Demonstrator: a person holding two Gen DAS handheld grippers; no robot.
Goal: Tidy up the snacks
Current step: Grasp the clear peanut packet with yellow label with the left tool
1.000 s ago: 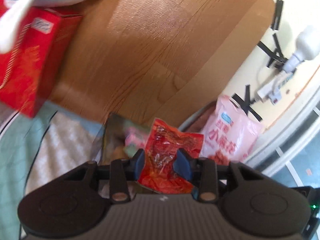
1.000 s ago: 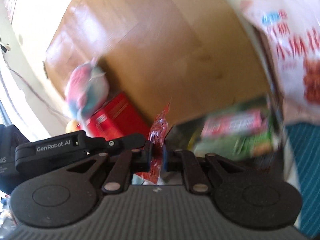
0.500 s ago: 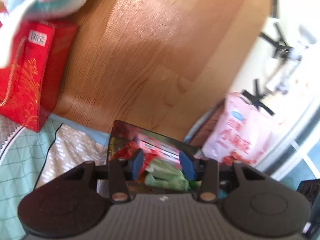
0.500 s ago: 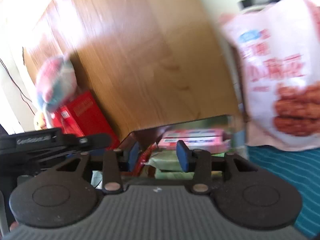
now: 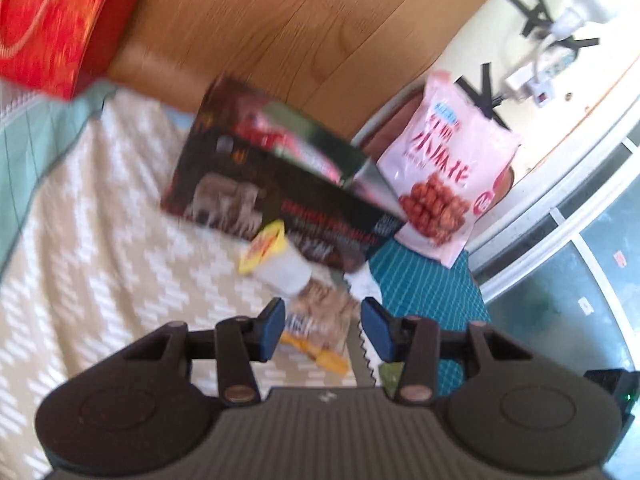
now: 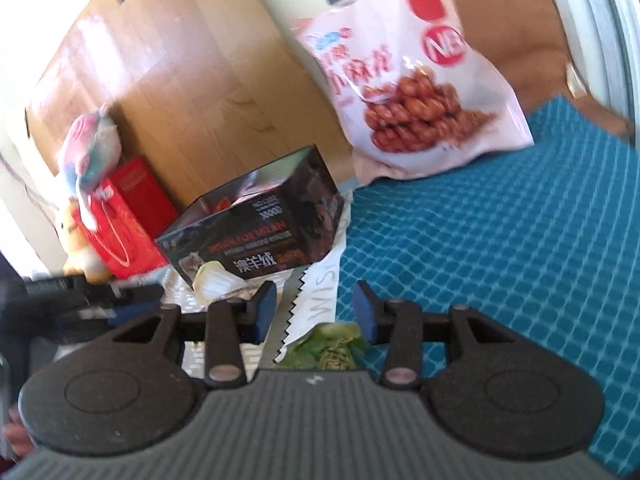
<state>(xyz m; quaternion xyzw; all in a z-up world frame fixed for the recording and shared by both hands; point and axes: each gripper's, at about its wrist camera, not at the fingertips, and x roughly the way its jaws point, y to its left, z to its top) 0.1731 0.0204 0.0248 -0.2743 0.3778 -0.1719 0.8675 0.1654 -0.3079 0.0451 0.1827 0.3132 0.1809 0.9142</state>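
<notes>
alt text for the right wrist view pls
The open right gripper hovers over a white and green snack packet on a teal checked cloth. Beyond stand a black box and a pink snack bag.

Glossy cardboard box, shiny plastic snack bag, wooden headboard.

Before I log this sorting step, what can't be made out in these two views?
- Black box contents: left view blurred; in the right view its wall hides them.
- Green packet, right view: cut off by the right tongs' body.
- Brown snack packet, left view: label blurred, lower part behind the left tongs.
- Red bag, left view: cropped by the frame edge.
</notes>
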